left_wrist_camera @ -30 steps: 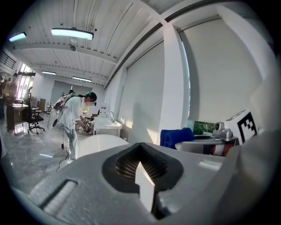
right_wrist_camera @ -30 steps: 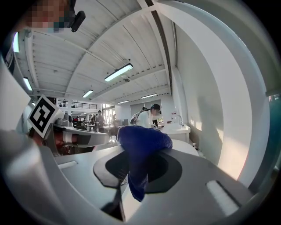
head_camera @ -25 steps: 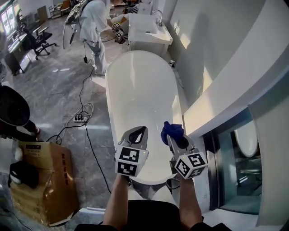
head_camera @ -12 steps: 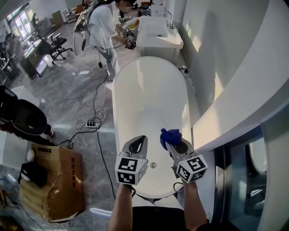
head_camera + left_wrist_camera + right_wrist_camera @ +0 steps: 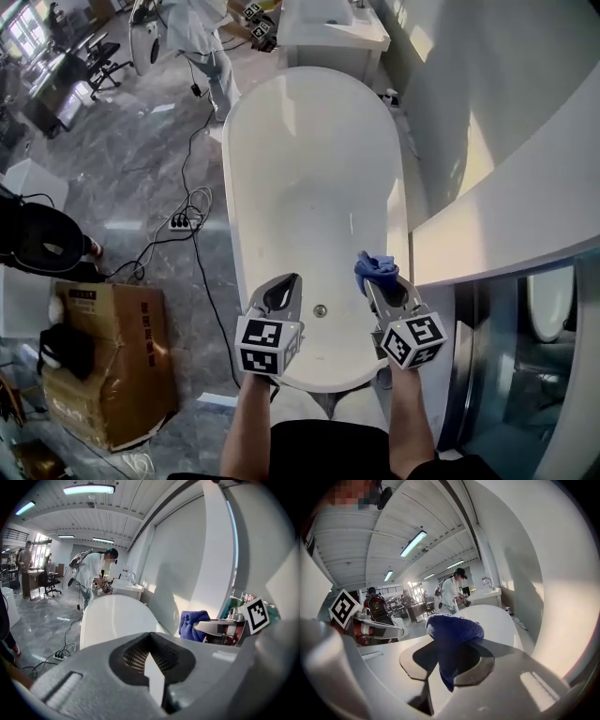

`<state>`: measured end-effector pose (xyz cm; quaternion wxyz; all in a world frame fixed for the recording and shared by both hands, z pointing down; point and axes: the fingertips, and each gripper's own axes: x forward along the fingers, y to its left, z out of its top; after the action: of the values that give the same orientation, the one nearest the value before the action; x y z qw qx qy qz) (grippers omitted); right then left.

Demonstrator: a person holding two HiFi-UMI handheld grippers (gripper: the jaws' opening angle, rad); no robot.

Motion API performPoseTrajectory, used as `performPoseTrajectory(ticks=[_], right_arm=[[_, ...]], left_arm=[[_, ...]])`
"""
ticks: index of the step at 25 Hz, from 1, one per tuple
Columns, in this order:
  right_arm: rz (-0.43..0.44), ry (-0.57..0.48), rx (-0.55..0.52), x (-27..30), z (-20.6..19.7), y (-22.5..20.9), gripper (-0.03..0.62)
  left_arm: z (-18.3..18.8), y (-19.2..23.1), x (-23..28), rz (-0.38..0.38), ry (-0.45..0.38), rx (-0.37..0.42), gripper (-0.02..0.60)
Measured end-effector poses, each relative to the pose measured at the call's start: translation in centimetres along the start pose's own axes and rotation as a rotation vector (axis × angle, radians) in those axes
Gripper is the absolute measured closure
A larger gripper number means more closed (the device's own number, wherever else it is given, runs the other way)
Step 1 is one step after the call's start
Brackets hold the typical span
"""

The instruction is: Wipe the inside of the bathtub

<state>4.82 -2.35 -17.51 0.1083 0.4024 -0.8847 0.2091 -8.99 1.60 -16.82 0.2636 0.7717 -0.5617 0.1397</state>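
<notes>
holding both grippers low in the frame over the near end of the bathtub [image 5: 234, 187], which runs from bottom centre up toward the top of the head view. right gripper [image 5: 378, 278] sits lower right, jaws clenched on a blue cloth [image 5: 454, 630]; the cloth bunches up above the jaw tips and a fold hangs down between them. the cloth is over the tub's right rim near the near end; cannot tell if it touches the surface. left gripper [image 5: 285, 283] sits lower centre-left over the tub's near left side, jaws pressed together with nothing in them. drain [image 5: 321, 310] shows on the tub floor between the two grippers. cardboard box [image 5: 103, 356] on the floor at lower left, power strip [image 5: 178, 222] with cables left of the tub. another person [image 5: 202, 28] stands at the top left of the frame, next to a sink unit [image 5: 333, 28] beyond the tub's far end.
</notes>
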Motion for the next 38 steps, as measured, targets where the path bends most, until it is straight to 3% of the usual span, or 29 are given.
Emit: performPoseTrajectory(ticks=[5,7,13,17,22,32,38], right_arm=[[-0.052,0.078,0.030,2.6,-5.9,0.0,0.519],[-0.054,0.092,0.044,4.2,-8.3,0.1,0.520],[-0.092,0.180,0.030,9.1,-14.7,-1.8,0.519],[-0.022,0.202,0.017,12.8,-18.9,-0.9,0.519],[0.014,0.231,0.046,16.1,-24.6,-1.3,0.520],[0.123,0.364,0.038,21.9,-36.2,-1.3,0.519],[0.111,0.415,0.067,25.1,-42.3,-3.4,0.519]], left_arm=[[-4.5,3.2,3.1,-0.031,0.075,0.052,0.578],[-6.9,4.7,3.9,-0.033,0.107,0.027,0.578],[-15.5,8.3,7.6,0.072,0.235,-0.127,0.578],[-19.2,10.7,9.3,0.103,0.274,-0.159,0.578],[-23.5,12.0,12.5,0.063,0.320,-0.144,0.578],[-31.3,15.9,19.1,0.075,0.404,-0.141,0.578],[-35.4,17.8,22.5,0.099,0.449,-0.129,0.578]])
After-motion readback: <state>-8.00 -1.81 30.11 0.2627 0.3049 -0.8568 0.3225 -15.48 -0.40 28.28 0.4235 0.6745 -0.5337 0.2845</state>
